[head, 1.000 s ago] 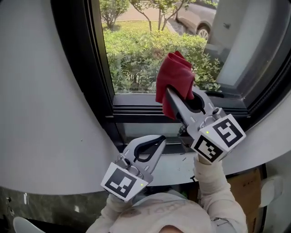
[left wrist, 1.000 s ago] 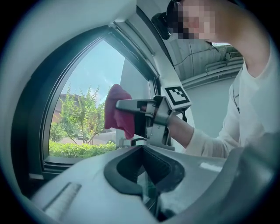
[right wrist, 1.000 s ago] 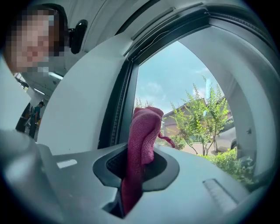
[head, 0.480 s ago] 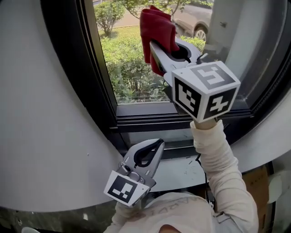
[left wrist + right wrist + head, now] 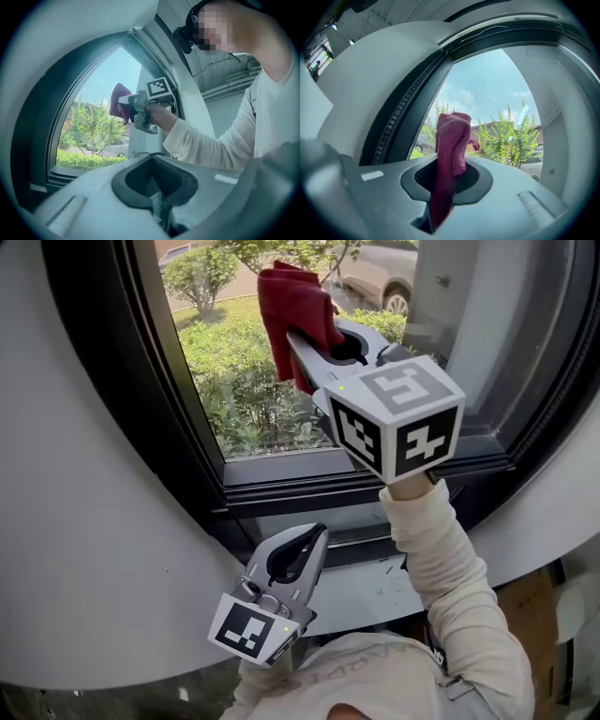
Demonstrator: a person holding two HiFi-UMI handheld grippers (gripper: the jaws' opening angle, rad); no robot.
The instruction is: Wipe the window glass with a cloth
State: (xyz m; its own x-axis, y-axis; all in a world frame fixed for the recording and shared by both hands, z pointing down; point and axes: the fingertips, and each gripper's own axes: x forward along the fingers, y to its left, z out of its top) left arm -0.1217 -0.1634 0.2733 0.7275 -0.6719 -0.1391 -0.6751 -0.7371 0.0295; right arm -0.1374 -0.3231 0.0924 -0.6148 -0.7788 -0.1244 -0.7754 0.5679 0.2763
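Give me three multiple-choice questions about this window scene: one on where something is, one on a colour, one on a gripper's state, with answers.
1. Where is the cloth?
A. In a bucket.
B. Between the right gripper's jaws, held up before the window glass.
C. Draped over a chair.

2. What colour is the cloth?
A. Blue.
B. White.
C. Red.

3. How do the left gripper's jaws stand?
A. Shut, with nothing between them.
B. Wide apart.
C. Shut on a sponge.

Answers:
1. B. The right gripper view shows the cloth pinched in its jaws, with the pane behind it.
2. C. It looks dark red in every view.
3. A. The left gripper view shows the jaws meeting with nothing held.
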